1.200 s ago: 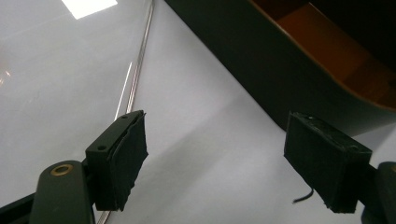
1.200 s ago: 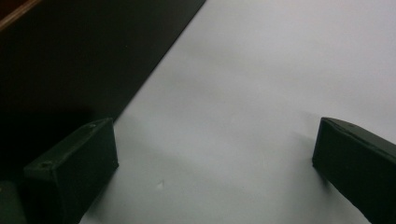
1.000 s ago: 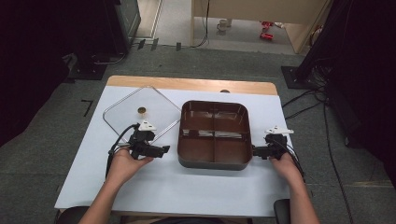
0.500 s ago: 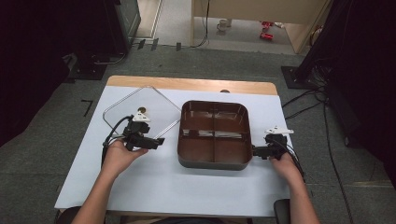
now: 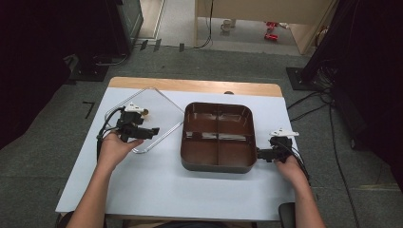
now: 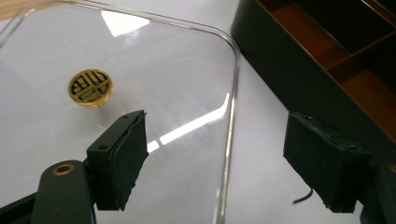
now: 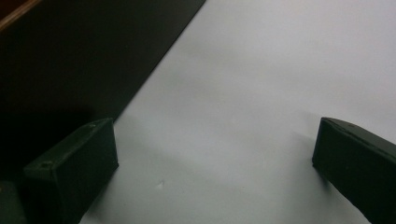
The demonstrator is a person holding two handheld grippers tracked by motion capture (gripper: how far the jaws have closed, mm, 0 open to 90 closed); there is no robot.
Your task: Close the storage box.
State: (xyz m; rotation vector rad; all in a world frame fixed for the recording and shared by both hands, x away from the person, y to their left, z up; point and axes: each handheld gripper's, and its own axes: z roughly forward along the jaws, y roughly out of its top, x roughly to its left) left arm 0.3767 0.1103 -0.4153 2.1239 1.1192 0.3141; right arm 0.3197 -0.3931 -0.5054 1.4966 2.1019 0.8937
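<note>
A dark brown tray (image 5: 187,142) with several compartments sits mid-table. Left of it lies a clear square lid (image 5: 157,107) with a gold round emblem (image 6: 90,87) at its middle. My left gripper (image 5: 153,129) hovers over the lid's near right part, pointing toward the tray, and is open. In the left gripper view the lid's rim (image 6: 231,116) runs between the spread jaws of my left gripper (image 6: 217,140), with the tray wall (image 6: 299,70) to the right. My right gripper (image 5: 260,153) rests by the tray's right near corner, open. The right gripper (image 7: 215,135) has bare table between its jaws, the tray wall (image 7: 79,56) beside the left one.
The white table cover (image 5: 190,190) has a wide open stretch in front of the tray. A wooden strip (image 5: 190,85) runs along the far edge. Cables (image 5: 102,135) trail from both grippers. Dark equipment stands on the floor around the table.
My left gripper has moved away from me and a little left, further over the clear lid. The right gripper and the tray have stayed where they were.
</note>
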